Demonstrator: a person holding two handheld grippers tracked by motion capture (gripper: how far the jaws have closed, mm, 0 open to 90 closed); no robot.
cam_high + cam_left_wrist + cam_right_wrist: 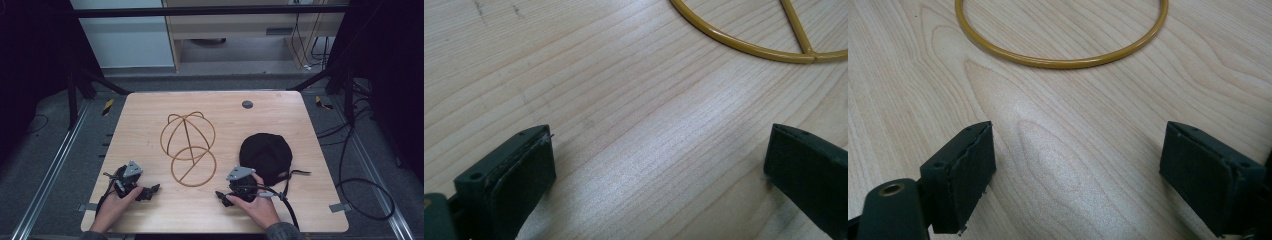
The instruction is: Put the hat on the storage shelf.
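Here, a wooden table [150, 110] carries two items: a yellow wire stand [188, 148] near the centre and a black cap [265, 153] to its right, the two lying apart. The stand consists of a flat base ring resting on the tabletop, crossed by a straight bar, with a domed cage of curved wires rising from its far side. The cap lies crown up, its strap trailing toward the right edge.

The left gripper [153, 190], held in the person's left hand [112, 205], rests low over the near left part of the table, pointing toward the stand's base ring. Its jaws stand wide apart with only bare wood between them; the left gripper view places the ring and its cross bar ahead of the jaws, not touching them.

The right gripper [221, 197], held in the right hand [257, 202], sits near the front edge, just in front of the cap, and points left toward the ring. Its jaws are likewise spread and hold nothing; the right gripper view shows the near arc of the ring ahead, clear of both pads.

A small grey disc [247, 104] is set in the tabletop near the far edge.
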